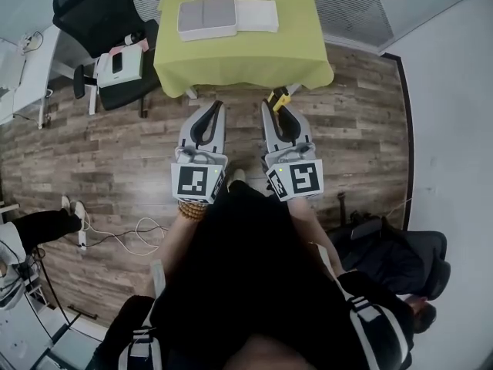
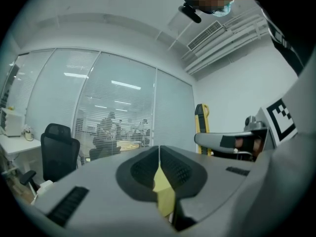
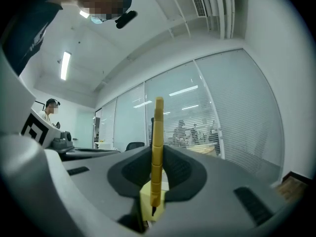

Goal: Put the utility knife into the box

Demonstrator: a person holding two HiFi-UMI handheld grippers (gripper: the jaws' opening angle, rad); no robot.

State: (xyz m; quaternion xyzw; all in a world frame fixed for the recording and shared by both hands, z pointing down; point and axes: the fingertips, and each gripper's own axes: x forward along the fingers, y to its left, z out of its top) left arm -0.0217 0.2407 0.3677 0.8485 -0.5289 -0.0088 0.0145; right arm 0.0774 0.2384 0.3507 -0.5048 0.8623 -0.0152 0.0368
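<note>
The knife, yellow with a dark strip, is clamped between the jaws of the right gripper. In the right gripper view it is seen standing upright, its upper end well above the jaw tips and its lower end down in the gap between the pads. The jaws of the left gripper are pressed together, and nothing is held between them. Both grippers are held side by side and close together, pointed level over the wooden floor, toward a table covered with a yellow-green cloth. The table's near edge is just ahead of the jaw tips in the head view. The box, grey, is seen lying on the far part of the cloth, with a white flat piece touching its right side. The knife is thus well apart from the box. A black chair is seen left of the table.
</note>
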